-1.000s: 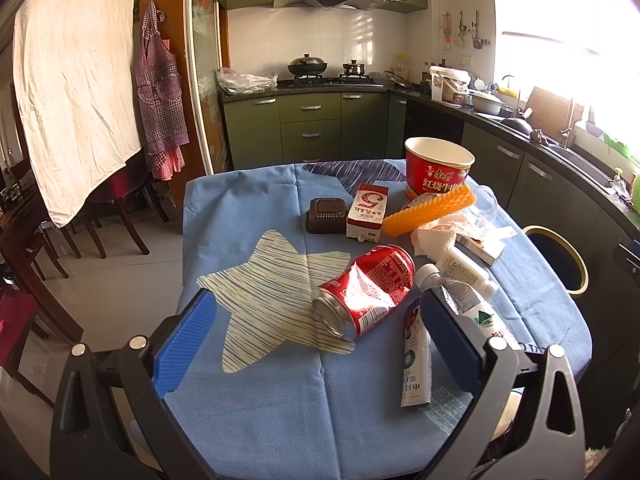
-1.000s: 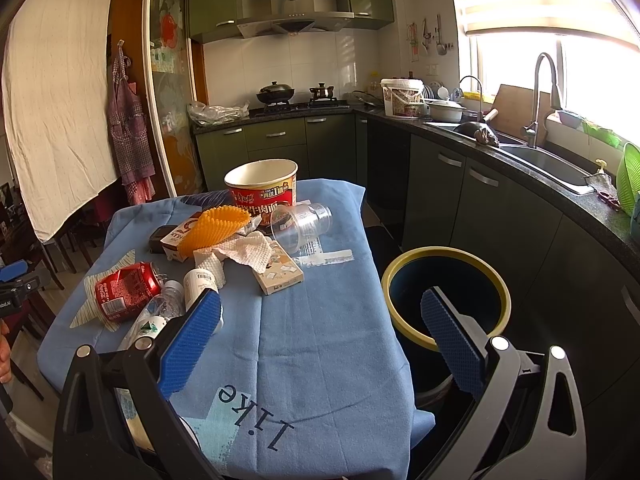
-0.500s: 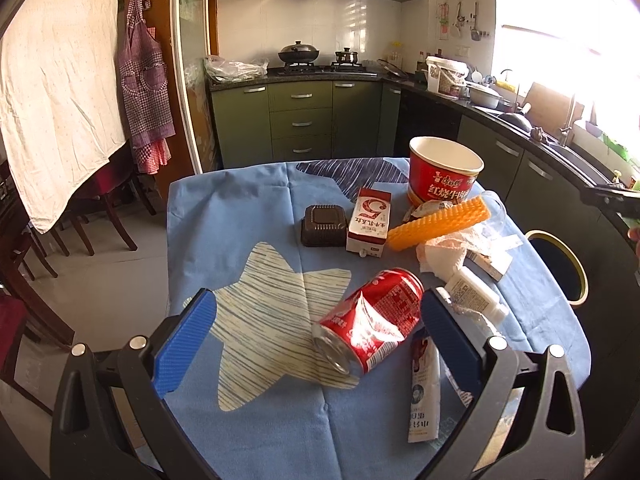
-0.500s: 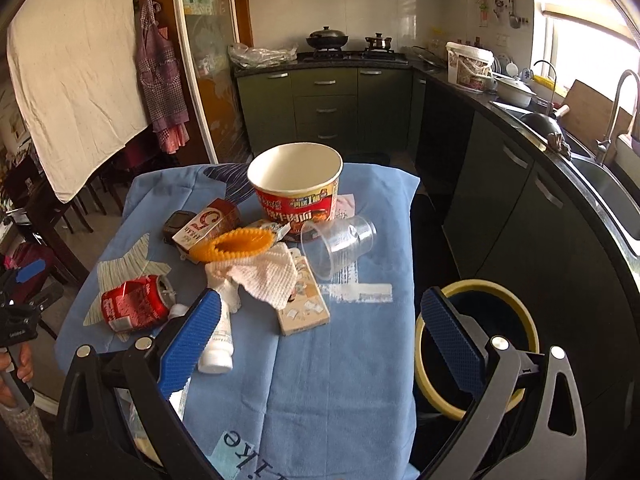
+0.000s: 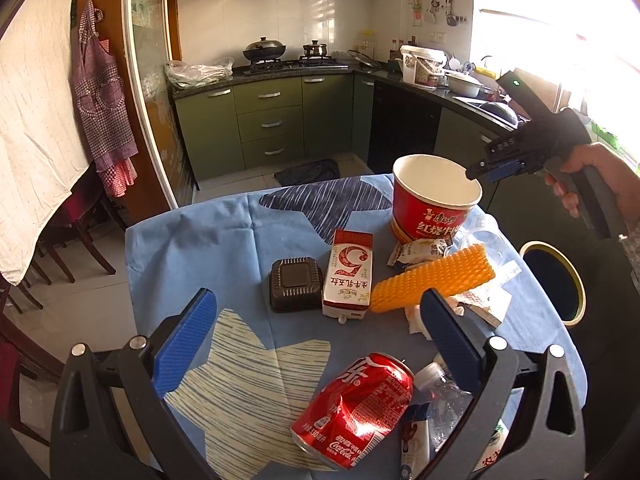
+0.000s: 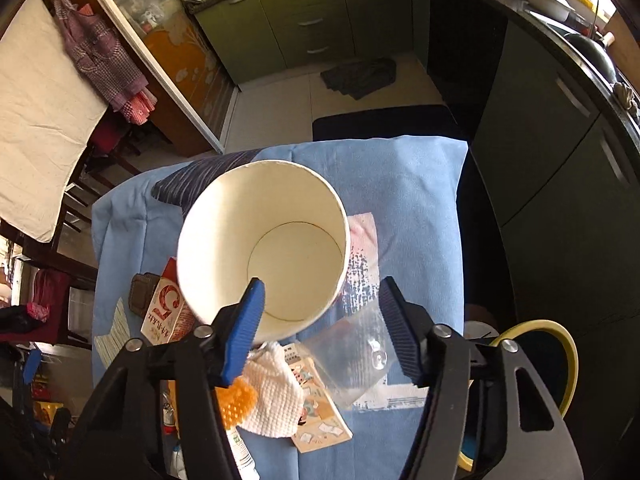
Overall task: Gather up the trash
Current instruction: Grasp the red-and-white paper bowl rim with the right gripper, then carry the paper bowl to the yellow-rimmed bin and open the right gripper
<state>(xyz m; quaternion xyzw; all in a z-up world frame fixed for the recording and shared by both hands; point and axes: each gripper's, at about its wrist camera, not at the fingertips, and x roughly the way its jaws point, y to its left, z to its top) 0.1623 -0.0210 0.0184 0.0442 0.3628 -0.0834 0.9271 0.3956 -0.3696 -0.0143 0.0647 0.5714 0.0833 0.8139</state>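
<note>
A red paper noodle bowl point(image 5: 432, 208) stands empty at the far right of the blue-clothed table point(image 5: 192, 248). My right gripper point(image 6: 322, 286) points steeply down over the bowl point(image 6: 260, 240). Its jaws are closing, one finger inside the bowl's near rim and one outside, with the pads not pressing. The left wrist view shows it point(image 5: 492, 168) held by a hand at that rim. My left gripper point(image 5: 316, 304) is open and empty above a dented red cola can point(image 5: 356, 404), a milk carton point(image 5: 348, 276) and a black tub point(image 5: 294, 284).
An orange foam net point(image 5: 432, 280), a crumpled tissue point(image 6: 272, 392), a flat printed box point(image 6: 316, 404), a clear plastic cup point(image 6: 352, 352), a small bottle point(image 5: 440, 384) and a tube point(image 5: 412, 440) lie around. A yellow-rimmed bin point(image 6: 560, 360) stands right of the table, with kitchen cabinets beyond.
My right gripper swung from beside the bin over to the noodle bowl, tipped downward, and its jaws narrowed. My left gripper moved forward over the table, so the can now lies nearer.
</note>
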